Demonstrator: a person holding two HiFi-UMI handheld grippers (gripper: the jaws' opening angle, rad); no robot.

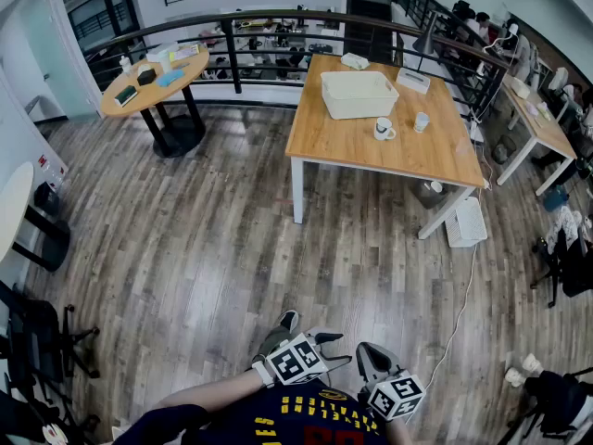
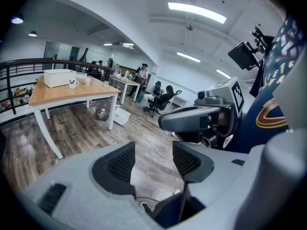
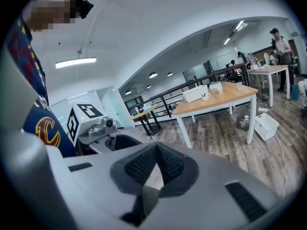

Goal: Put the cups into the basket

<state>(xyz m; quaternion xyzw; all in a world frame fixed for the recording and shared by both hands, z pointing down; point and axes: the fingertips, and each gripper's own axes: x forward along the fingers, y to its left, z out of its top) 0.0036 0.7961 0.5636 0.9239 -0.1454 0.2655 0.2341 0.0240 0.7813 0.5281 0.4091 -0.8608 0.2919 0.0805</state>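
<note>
Across the wooden floor (image 1: 232,248), well apart from the person, stands the rectangular light-wood desk (image 1: 408,151) on white legs, with a dark railing (image 1: 232,26) behind it. On the desk's far half, nearer the left edge than the right, sits the white basket (image 1: 359,109); nothing can be made out inside it. At the bottom of the head view both grippers are held close to the person's body, above the floor and nowhere near the desk. The left gripper (image 1: 338,346) has its jaws spread, and its own view shows only floor in the gap between the two ribbed pads (image 2: 120,163). The right gripper (image 1: 371,352), just beside the left one, has its jaws pressed together with the pads meeting at the tips and nothing pinched between them (image 3: 156,164). Both cups stand on the desk outside the basket: the white mug (image 1: 383,129), its handle to the right, is just beside the basket's near right corner, and the smaller white cup (image 1: 422,121) stands near it, further toward the desk's right edge and not touching it.
</note>
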